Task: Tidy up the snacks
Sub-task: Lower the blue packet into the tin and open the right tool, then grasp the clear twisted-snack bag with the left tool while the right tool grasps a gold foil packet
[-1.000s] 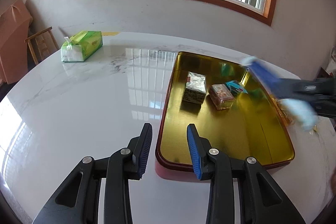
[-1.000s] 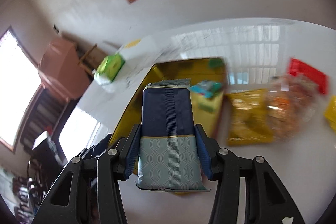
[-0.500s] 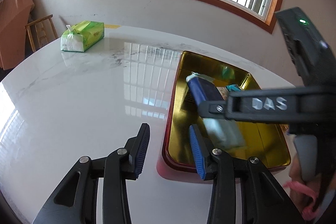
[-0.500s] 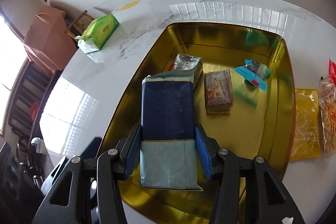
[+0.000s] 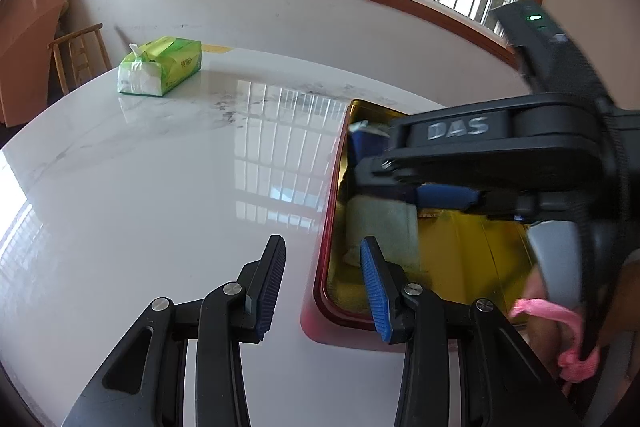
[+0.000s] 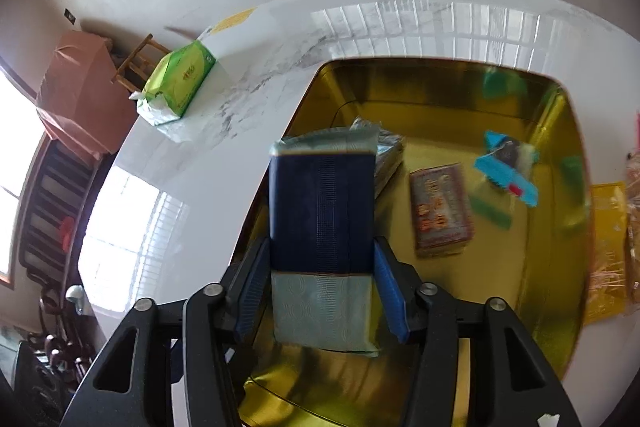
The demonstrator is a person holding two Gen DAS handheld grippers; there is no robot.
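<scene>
Glossy gold metal tray (image 6: pixel 560 211), polished table (image 5: pixel 160 187)

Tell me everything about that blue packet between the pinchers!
The blue packet is a flat, soft-looking wrapped snack, dark navy over most of its length with a pale teal patterned end and a crimped far edge. It lies lengthwise between the right gripper, whose jaws have just been opening, with small gaps at both pads. It sits low over the gold tray, near its left wall.

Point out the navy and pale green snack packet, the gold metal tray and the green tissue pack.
Navy and pale green snack packet (image 6: pixel 322 211): right wrist view, navy upper panel.
Gold metal tray (image 6: pixel 448 95): right wrist view, far inner wall.
Green tissue pack (image 5: pixel 178 61): left wrist view, green side face.
</scene>
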